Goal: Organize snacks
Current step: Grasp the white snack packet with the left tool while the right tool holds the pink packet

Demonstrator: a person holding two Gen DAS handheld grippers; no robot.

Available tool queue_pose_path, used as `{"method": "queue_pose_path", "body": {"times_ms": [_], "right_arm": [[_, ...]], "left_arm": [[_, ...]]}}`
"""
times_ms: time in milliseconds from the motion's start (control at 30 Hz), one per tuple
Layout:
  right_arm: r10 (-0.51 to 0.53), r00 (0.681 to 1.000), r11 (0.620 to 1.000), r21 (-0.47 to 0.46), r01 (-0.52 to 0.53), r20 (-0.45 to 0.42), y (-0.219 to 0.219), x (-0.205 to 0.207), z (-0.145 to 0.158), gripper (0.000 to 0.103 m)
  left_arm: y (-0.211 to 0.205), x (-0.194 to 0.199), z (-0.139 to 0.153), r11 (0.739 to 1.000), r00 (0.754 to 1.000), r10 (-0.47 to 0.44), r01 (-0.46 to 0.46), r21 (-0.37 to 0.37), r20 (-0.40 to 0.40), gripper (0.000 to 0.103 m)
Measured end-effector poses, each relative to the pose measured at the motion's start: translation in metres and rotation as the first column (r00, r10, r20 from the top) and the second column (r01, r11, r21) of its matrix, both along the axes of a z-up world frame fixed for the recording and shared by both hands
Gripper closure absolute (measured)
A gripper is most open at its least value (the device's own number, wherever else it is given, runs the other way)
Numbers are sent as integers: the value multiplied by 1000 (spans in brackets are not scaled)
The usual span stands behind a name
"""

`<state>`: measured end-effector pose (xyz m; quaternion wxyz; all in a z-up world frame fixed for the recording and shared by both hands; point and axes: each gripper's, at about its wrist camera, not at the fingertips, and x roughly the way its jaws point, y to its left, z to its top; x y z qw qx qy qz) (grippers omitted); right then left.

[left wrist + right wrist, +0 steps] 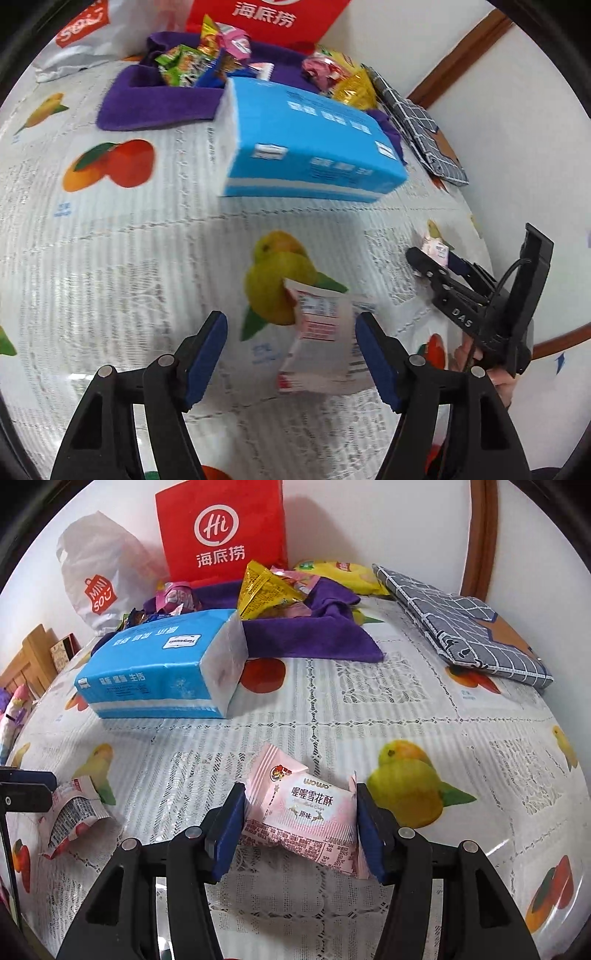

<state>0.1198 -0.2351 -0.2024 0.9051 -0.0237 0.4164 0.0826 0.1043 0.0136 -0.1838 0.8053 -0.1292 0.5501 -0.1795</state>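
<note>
A table under a white fruit-printed lace-pattern tablecloth (369, 716) carries a blue tissue pack (159, 668), purple towel (306, 635), grey checked fabric pouch (465, 627), and red-and-white snack packet (70, 812).

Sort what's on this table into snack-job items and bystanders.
Job: pink snack packet between right gripper fingers; white-red packet by left gripper; snack pile on purple cloth.
Bystanders: blue tissue pack; red bag; checked pouch.

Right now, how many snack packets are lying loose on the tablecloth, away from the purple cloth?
2: the pink packet between the right hand-held gripper fingers, and the red-and-white packet by the left hand-held gripper.
</note>
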Motion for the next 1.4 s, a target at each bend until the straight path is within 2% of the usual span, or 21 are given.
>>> {"method": "queue_pose_path", "body": {"times_ms": [300,500,567,633,667,700,733,867,1000,1067,1133,1267,1400], "right_arm": [[2,1000,1000,-2,-2,0,0,0,0,45],[2,1000,1000,-2,-2,0,0,0,0,45],[3,1000,1000,2,-3,-1,0,0,0,44],[3,1000,1000,3,-3,-1,-1,-1,0,44],[3,1000,1000,2,-3,-1,-1,0,0,44],[3,1000,1000,2,-3,-1,-1,0,0,44],[3,1000,1000,0,-3,-1,-1,0,0,44],[5,1000,1000,-19,-5,1,3,0,0,43],[34,999,999,-26,-34,-3,15,8,1,43],[55,999,998,-37,-55,-2,25,14,1,43],[74,997,997,-34,-74,-1,33,20,1,43],[95,995,995,-23,-95,-3,37,23,1,42],[118,993,993,-1,-118,-10,37,23,1,33]], "left_arm": [[-35,-5,-1,994,996,-91,90,64,6,23],[-59,-15,-5,965,989,-129,107,238,79,21],[-66,-18,-8,935,983,-145,99,341,112,23],[-68,-18,-9,915,978,-159,94,392,137,32],[-64,-17,-8,920,977,-153,86,383,146,36],[-61,-15,-7,923,978,-144,78,377,151,45],[-55,-13,-6,925,979,-131,64,374,157,49],[-36,3,-8,919,981,-76,-1,395,180,49],[-6,11,-10,924,978,-11,-70,375,210,49],[2,18,-12,913,971,20,-115,392,239,49],[5,22,-14,917,967,35,-132,377,253,49],[5,19,-18,912,944,64,-188,365,325,48],[6,20,-19,908,938,91,-216,360,335,47]]}}
